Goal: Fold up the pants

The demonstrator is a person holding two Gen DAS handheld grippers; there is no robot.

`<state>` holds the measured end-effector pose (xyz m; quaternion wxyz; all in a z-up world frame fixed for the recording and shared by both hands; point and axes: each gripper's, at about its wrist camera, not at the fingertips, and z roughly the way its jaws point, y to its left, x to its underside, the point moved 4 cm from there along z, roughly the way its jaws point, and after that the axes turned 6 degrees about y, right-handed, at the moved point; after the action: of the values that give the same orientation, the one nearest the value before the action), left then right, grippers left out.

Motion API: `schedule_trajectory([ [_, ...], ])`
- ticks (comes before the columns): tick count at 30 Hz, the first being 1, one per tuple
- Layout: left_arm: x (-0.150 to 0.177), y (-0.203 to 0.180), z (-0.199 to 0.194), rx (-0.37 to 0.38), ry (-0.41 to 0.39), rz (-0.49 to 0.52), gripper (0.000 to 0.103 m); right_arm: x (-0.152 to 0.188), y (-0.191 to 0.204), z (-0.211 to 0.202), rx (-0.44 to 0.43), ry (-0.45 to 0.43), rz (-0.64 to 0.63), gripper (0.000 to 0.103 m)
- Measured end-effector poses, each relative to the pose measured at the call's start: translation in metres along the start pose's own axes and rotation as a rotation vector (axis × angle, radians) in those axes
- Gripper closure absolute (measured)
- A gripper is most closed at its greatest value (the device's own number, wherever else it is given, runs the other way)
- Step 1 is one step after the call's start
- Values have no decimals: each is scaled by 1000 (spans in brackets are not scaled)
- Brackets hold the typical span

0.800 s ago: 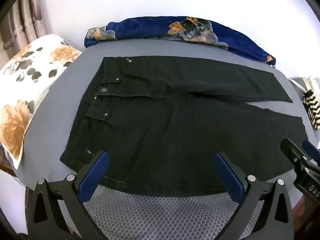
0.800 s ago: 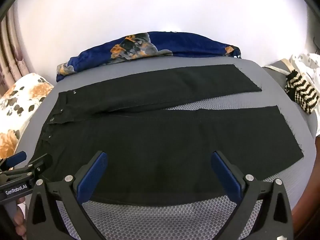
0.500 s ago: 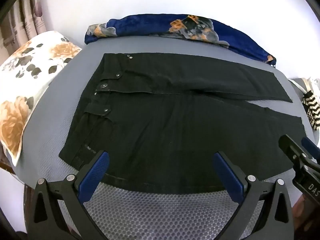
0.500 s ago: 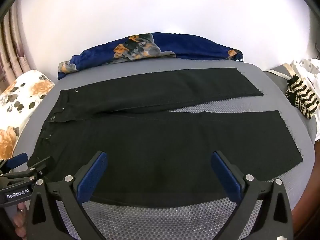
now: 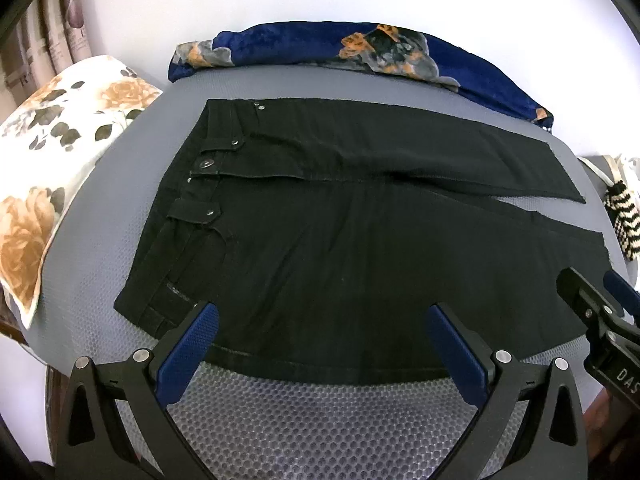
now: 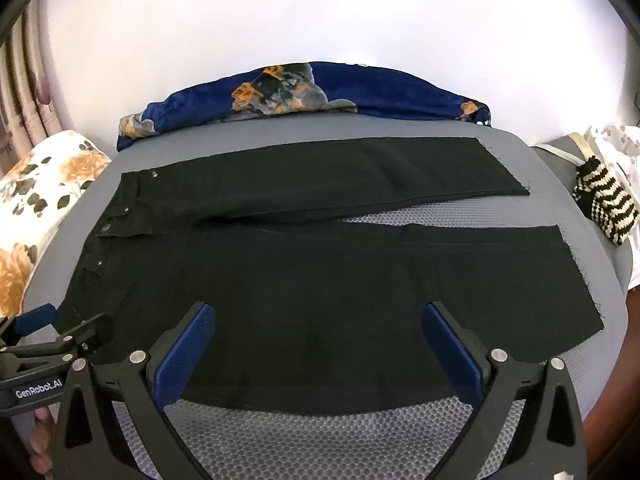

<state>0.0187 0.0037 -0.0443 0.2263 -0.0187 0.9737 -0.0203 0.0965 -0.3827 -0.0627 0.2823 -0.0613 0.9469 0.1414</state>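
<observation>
Black pants (image 5: pixel 360 232) lie flat on a grey mesh surface (image 5: pixel 312 420), waistband to the left, both legs running right, split apart at the hems. They also show in the right wrist view (image 6: pixel 320 280). My left gripper (image 5: pixel 320 328) is open and empty, hovering just above the near edge of the pants close to the waistband. My right gripper (image 6: pixel 318 332) is open and empty above the near leg's edge. The right gripper shows at the right edge of the left wrist view (image 5: pixel 600 312); the left gripper shows at the left of the right wrist view (image 6: pixel 52 336).
A blue floral cloth (image 5: pixel 360 48) lies bunched along the far edge. A floral pillow (image 5: pixel 52 160) sits at the left. A black-and-cream striped knit item (image 6: pixel 604 204) lies at the right. White wall behind.
Both grippers have drawn back and risen slightly, so the pants sit a little farther away in both views. The pants have not moved.
</observation>
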Motion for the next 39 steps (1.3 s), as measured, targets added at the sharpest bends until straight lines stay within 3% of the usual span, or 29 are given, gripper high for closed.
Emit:
schedule_trajectory([
  [39,-1,-3,11,-5,39,21,0,3,-4,10,-7,48,41,1],
])
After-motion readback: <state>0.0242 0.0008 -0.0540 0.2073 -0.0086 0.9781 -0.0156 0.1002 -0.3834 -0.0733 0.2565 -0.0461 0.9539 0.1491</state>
